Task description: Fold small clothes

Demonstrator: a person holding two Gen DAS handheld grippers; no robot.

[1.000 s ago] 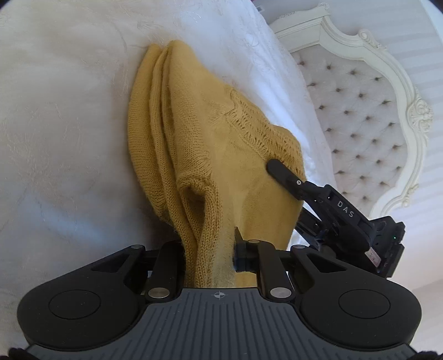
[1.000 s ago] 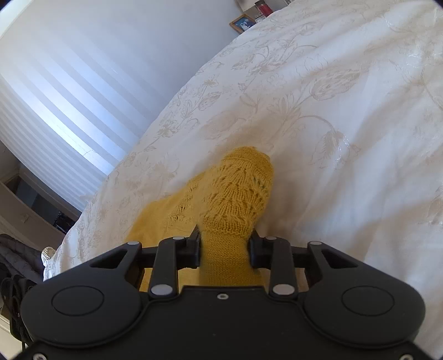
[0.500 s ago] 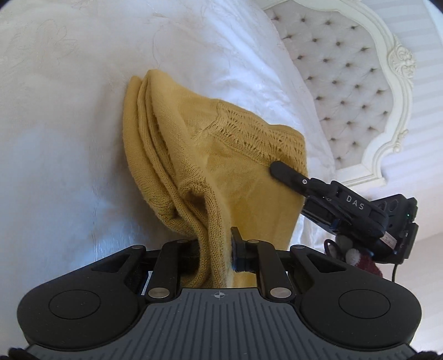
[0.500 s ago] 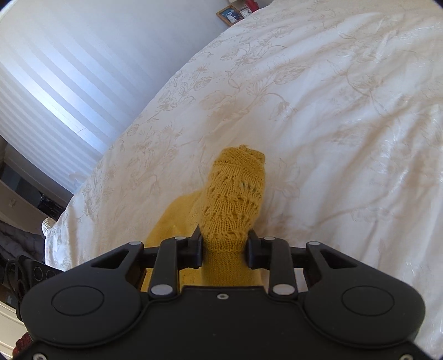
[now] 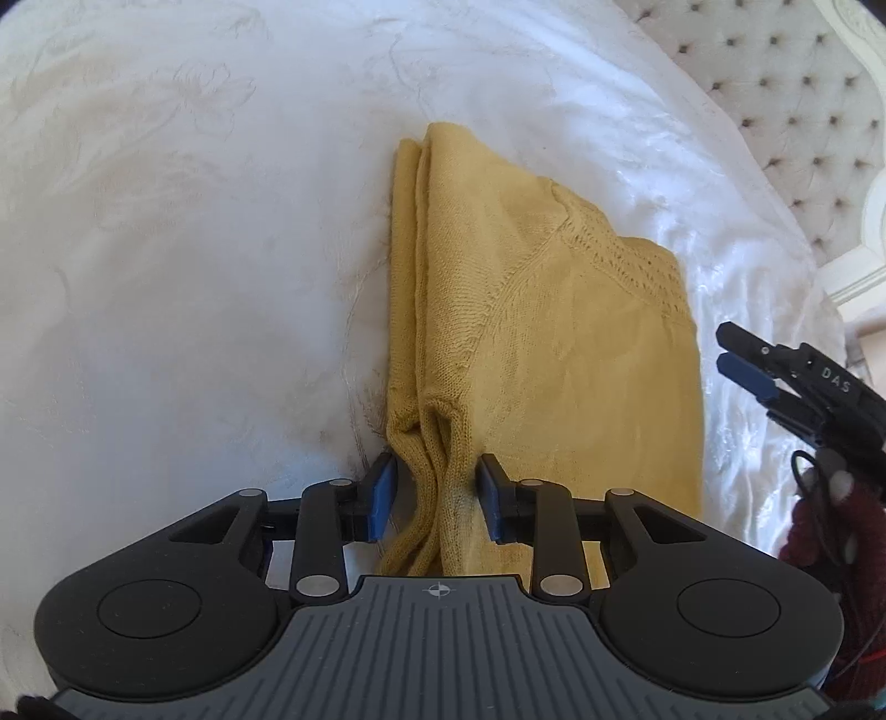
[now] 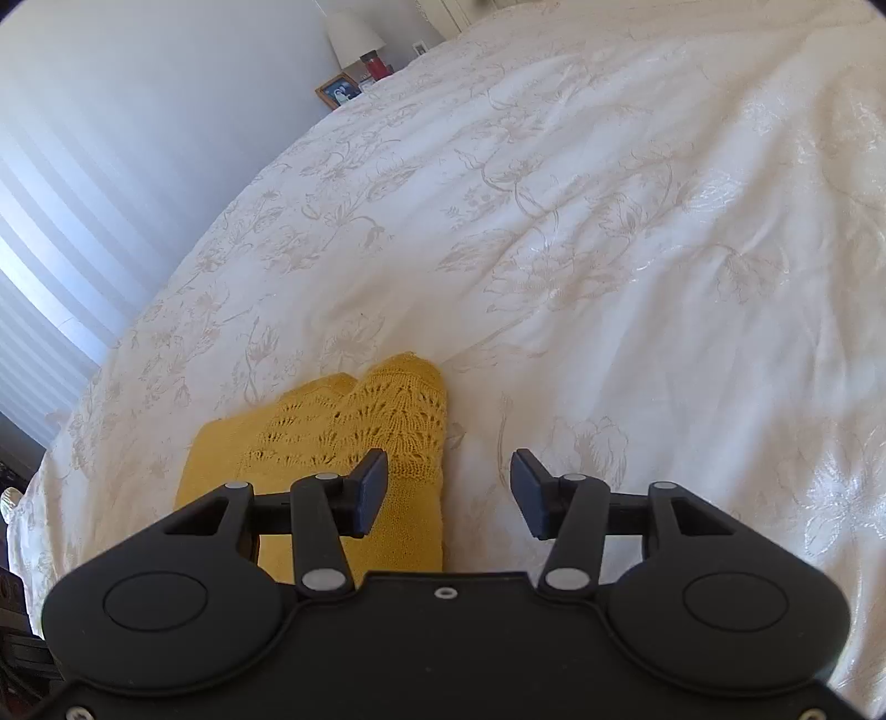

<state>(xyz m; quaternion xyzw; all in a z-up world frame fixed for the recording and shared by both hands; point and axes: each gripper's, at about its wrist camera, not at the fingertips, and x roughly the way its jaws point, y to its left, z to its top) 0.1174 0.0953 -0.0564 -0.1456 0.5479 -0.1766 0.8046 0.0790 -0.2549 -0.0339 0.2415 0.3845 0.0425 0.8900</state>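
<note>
A mustard-yellow knit garment (image 5: 542, 343) lies folded flat on the white bedspread (image 5: 166, 277). Its bunched near edge sits between the blue pads of my left gripper (image 5: 434, 482); the jaws are opening and the pads stand just off the fabric. In the left wrist view my right gripper (image 5: 736, 354) hovers past the garment's right edge. In the right wrist view the right gripper (image 6: 449, 465) is opening with only bedspread between its fingers. The garment's lace-knit corner (image 6: 354, 432) lies to the left, partly under the left finger (image 6: 368, 487).
The embroidered bedspread (image 6: 609, 249) stretches far ahead and to the right. A tufted headboard (image 5: 803, 111) stands at the upper right of the left wrist view. A lamp (image 6: 354, 33) and a picture frame (image 6: 338, 91) stand beyond the bed. A hand in a dark red glove (image 5: 819, 526) holds the right gripper.
Both grippers have let go of the garment and spread their jaws. The garment now lies flat. The right gripper has moved off to the garment's right side.
</note>
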